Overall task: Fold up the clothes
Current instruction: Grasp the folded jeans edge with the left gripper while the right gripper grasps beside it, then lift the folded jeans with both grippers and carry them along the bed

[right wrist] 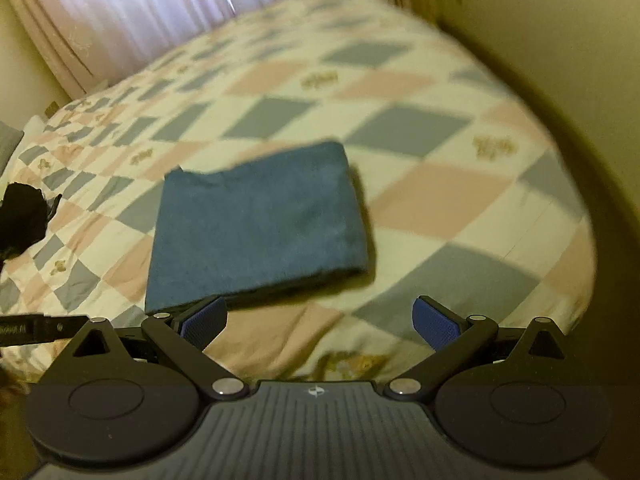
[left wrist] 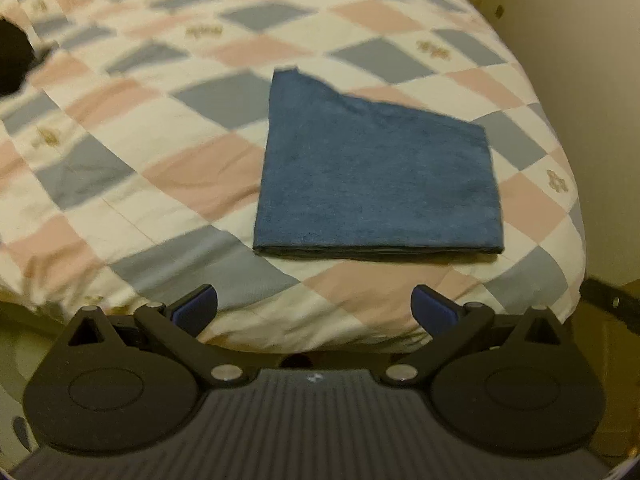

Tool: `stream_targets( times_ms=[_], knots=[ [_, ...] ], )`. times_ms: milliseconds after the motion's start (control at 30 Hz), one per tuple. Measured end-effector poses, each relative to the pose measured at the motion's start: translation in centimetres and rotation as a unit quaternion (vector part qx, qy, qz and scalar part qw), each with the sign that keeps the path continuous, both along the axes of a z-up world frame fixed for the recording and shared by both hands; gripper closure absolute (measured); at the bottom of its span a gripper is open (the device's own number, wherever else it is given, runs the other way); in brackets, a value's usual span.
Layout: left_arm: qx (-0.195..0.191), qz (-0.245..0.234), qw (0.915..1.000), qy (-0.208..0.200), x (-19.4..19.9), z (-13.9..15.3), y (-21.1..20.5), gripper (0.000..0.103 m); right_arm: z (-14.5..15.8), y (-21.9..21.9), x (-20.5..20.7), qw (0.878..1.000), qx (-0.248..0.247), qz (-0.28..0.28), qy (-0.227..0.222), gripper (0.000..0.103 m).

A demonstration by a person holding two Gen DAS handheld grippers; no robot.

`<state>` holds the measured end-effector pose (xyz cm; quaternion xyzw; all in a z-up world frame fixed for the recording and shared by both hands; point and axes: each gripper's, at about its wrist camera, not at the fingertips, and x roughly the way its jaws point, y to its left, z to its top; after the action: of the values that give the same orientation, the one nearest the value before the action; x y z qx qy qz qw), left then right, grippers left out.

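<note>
Folded blue garment (left wrist: 376, 176) lying flat on the bed (left wrist: 120, 152), close to the bed's near edge and toward its corner by the wall; folded into a thick rectangle, layered fold edge facing the cameras, far left corner poking out a little beyond the rest; seen again from the right wrist (right wrist: 256, 224), slightly blurred, same flat pile on the checked bedspread of cream, pink and grey-blue diamonds.

Left tongs (left wrist: 314, 306) spread wide open, blue pads (left wrist: 196, 308) well apart, nothing between them; hovering just short of the garment's near edge, over the bed's rim, not touching the cloth.

Right tongs (right wrist: 318, 320) likewise wide open and empty; left pad (right wrist: 204, 320) just at the garment's near left corner, overlapping it in view, contact not clear; right pad off to the garment's right over bare bedspread.

Dark object (right wrist: 20, 216) on the bed well left of the garment, too dim to identify; also visible at the left edge in the left wrist view (left wrist: 14, 56).

Pale curtain (right wrist: 132, 12) beyond the far end of the bed, well behind the garment; plain wall (right wrist: 560, 40) along the bed's right side, near the garment's right.
</note>
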<state>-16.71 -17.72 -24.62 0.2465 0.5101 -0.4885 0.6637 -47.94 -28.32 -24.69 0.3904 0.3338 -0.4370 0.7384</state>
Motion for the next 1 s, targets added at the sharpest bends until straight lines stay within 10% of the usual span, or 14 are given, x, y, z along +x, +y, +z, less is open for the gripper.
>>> stream_targets(
  times_ms=[233, 467, 800, 1000],
  knots=[
    [-0.015, 0.008, 0.9943, 0.106, 7.7, -7.4, -8.1, 0.001, -7.2, -11.0, -0.3, 0.986, 0.112, -0.020, -0.119, 0.005],
    [-0.011, -0.027, 0.9886, 0.148, 13.0, -12.5, -13.3, 0.001, -14.4, -19.9, 1.5, 0.977, 0.166, 0.035, -0.131, 0.005],
    [-0.029, -0.056, 0.9541, 0.293, 16.0, -18.3, -16.2, 0.004, -21.6, -24.0, 2.7, 0.931, 0.262, 0.104, -0.230, 0.020],
    [-0.031, -0.097, 0.9476, 0.303, 15.2, -19.3, -17.5, 0.034, -22.1, -24.6, 4.2, 0.912, 0.284, 0.163, -0.249, 0.032]
  ],
)
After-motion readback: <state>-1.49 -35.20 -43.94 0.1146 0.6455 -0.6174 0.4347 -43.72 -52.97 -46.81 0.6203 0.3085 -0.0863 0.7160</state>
